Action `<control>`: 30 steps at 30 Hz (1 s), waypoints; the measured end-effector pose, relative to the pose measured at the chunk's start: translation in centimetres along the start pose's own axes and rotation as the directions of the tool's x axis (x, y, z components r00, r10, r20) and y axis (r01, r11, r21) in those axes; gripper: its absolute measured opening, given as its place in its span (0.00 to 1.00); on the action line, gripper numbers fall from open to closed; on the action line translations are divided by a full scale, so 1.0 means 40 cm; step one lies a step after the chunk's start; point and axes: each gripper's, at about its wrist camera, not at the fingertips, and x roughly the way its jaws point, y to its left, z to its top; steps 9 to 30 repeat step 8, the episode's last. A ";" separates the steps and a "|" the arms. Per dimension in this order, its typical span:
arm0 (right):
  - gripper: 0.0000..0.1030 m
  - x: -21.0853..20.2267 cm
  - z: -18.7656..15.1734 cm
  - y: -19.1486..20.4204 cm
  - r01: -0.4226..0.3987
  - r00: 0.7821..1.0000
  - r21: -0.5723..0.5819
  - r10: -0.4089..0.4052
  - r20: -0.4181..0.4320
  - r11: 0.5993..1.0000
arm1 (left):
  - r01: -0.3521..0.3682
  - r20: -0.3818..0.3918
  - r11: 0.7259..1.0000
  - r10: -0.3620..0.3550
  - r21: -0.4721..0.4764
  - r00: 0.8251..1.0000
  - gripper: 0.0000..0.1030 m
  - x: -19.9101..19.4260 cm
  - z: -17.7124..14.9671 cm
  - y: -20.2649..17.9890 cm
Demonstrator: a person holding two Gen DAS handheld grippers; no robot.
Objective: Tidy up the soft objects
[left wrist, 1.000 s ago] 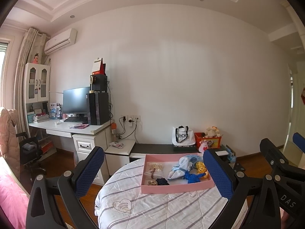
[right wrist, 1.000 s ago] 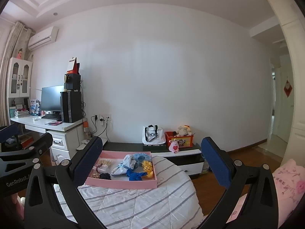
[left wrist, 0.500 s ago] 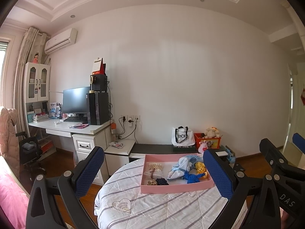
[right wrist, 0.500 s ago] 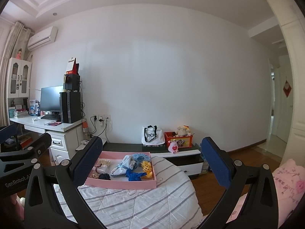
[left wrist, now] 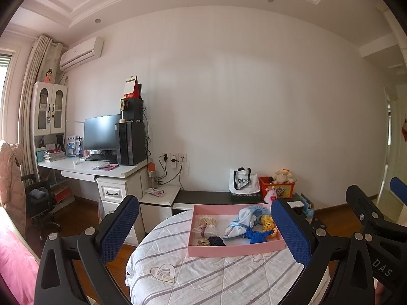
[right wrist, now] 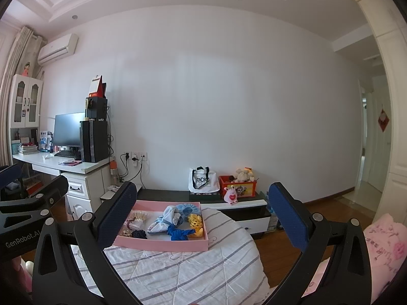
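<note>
Hand-held gripper pair [left wrist: 204,226] wide apart as before, pink tray [left wrist: 229,250] unmoved.

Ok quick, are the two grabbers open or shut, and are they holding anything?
Left gripper: open, holding nothing.
Right gripper: open, holding nothing.

Both wrist views level, side by side, sharing pink tray [left wrist: 235,250]
</note>
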 end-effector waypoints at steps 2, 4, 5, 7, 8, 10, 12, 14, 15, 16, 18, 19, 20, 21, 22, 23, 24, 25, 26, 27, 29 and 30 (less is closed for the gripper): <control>1.00 0.000 0.000 0.000 0.001 1.000 0.000 -0.001 0.000 1.000 | 0.001 -0.001 1.000 -0.001 0.001 1.000 1.00 0.001 -0.001 -0.001; 1.00 0.000 0.000 0.000 0.001 1.000 0.000 -0.001 0.000 1.000 | 0.003 -0.002 1.000 -0.003 0.000 1.000 1.00 0.001 -0.001 -0.002; 1.00 0.001 0.000 0.000 0.001 1.000 0.001 -0.001 0.001 1.000 | 0.003 -0.002 1.000 -0.003 0.000 1.000 1.00 0.000 -0.002 -0.001; 1.00 0.001 0.000 -0.001 0.001 1.000 0.001 -0.001 0.000 1.000 | 0.004 -0.003 1.000 -0.004 0.000 1.000 1.00 -0.002 -0.001 -0.002; 1.00 0.002 0.000 -0.002 0.001 1.000 0.002 -0.001 0.001 1.000 | 0.004 -0.002 1.000 -0.004 0.000 1.000 1.00 -0.002 -0.001 -0.002; 1.00 0.002 0.000 -0.002 0.001 1.000 0.002 -0.001 0.001 1.000 | 0.004 -0.002 1.000 -0.004 0.000 1.000 1.00 -0.002 -0.001 -0.002; 1.00 0.002 0.000 -0.002 0.001 1.000 0.002 -0.001 0.001 1.000 | 0.004 -0.002 1.000 -0.004 0.000 1.000 1.00 -0.002 -0.001 -0.002; 1.00 0.002 0.000 -0.002 0.001 1.000 0.002 -0.001 0.001 1.000 | 0.004 -0.002 1.000 -0.004 0.000 1.000 1.00 -0.002 -0.001 -0.002; 1.00 0.002 0.000 -0.002 0.001 1.000 0.002 -0.001 0.001 1.000 | 0.004 -0.002 1.000 -0.004 0.000 1.000 1.00 -0.002 -0.001 -0.002; 1.00 0.002 0.000 -0.002 0.001 1.000 0.002 -0.001 0.001 1.000 | 0.004 -0.002 1.000 -0.004 0.000 1.000 1.00 -0.002 -0.001 -0.002; 1.00 0.002 0.000 -0.002 0.001 1.000 0.002 -0.001 0.001 1.000 | 0.004 -0.002 1.000 -0.004 0.000 1.000 1.00 -0.002 -0.001 -0.002; 1.00 0.002 0.000 -0.002 0.001 1.000 0.002 -0.001 0.001 1.000 | 0.004 -0.002 1.000 -0.004 0.000 1.000 1.00 -0.002 -0.001 -0.002; 1.00 0.002 0.000 -0.002 0.001 1.000 0.002 -0.001 0.001 1.000 | 0.004 -0.002 1.000 -0.004 0.000 1.000 1.00 -0.002 -0.001 -0.002; 1.00 0.002 0.000 -0.002 0.001 1.000 0.002 -0.001 0.001 1.000 | 0.004 -0.002 1.000 -0.004 0.000 1.000 1.00 -0.002 -0.001 -0.002; 1.00 0.002 0.000 -0.002 0.001 1.000 0.002 -0.001 0.001 1.000 | 0.004 -0.002 1.000 -0.004 0.000 1.000 1.00 -0.002 -0.001 -0.002; 1.00 0.002 0.000 -0.002 0.001 1.000 0.002 -0.001 0.001 1.000 | 0.004 -0.002 1.000 -0.004 0.000 1.000 1.00 -0.002 -0.001 -0.002; 1.00 0.002 0.000 -0.002 0.001 1.000 0.002 -0.001 0.001 1.000 | 0.004 -0.002 1.000 -0.004 0.000 1.000 1.00 -0.002 -0.001 -0.002; 1.00 0.002 0.000 -0.002 0.001 1.000 0.002 -0.001 0.001 1.000 | 0.004 -0.002 1.000 -0.004 0.000 1.000 1.00 -0.002 -0.001 -0.002; 1.00 0.002 0.000 -0.002 0.001 1.000 0.002 -0.001 0.001 1.000 | 0.004 -0.002 1.000 -0.004 0.000 1.000 1.00 -0.002 -0.001 -0.002; 1.00 0.002 0.000 -0.002 0.001 1.000 0.002 -0.001 0.001 1.000 | 0.004 -0.002 1.000 -0.004 0.000 1.000 1.00 -0.002 -0.001 -0.002; 1.00 0.002 0.000 -0.002 0.001 1.000 0.002 -0.001 0.001 1.000 | 0.004 -0.002 1.000 -0.004 0.000 1.000 1.00 -0.002 -0.001 -0.002; 1.00 0.002 0.000 -0.002 0.001 1.000 0.002 -0.001 0.001 1.000 | 0.004 -0.002 1.000 -0.004 0.000 1.000 1.00 -0.002 -0.001 -0.002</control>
